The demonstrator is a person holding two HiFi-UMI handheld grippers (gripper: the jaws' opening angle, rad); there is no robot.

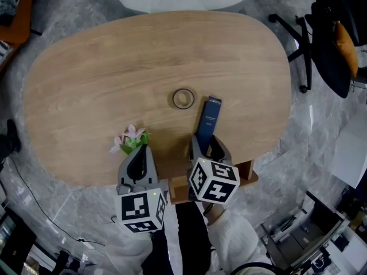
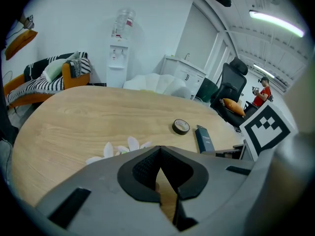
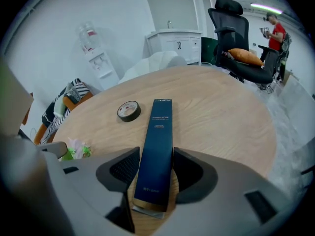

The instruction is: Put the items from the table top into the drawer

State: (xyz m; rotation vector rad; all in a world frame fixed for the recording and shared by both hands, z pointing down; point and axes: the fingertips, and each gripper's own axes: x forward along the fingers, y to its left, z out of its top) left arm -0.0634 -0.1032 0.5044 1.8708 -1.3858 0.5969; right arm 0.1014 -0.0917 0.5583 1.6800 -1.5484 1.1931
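Grey marbled floor [image 1: 289,142] surrounds an oval, light wooden table [image 1: 86,85], seen from a head camera looking steeply down.

At the left, near the table's front edge, lies a small artificial flower [image 1: 129,137] with pale pink petals and green leaves. The left gripper [image 1: 139,149] points down at it, its tips right at the leaves. In its own view the dark pads meet at their tips with bare wood showing through the gap behind them; whether they nip any part of the flower cannot be told.

Toward the middle of the table a roll of dark tape [image 1: 183,98] lies flat, apart from both grippers.

Just to its right lies a long, dark blue box [image 1: 209,118], one end pointing at the person. The right gripper [image 1: 207,144] straddles that near end, jaws spread wide, with a sliver of space between each pad and the box's sides.

Below the right gripper, a wooden drawer [image 1: 250,174] juts from the table's front edge. A black office chair [image 1: 321,44] stands at far right.
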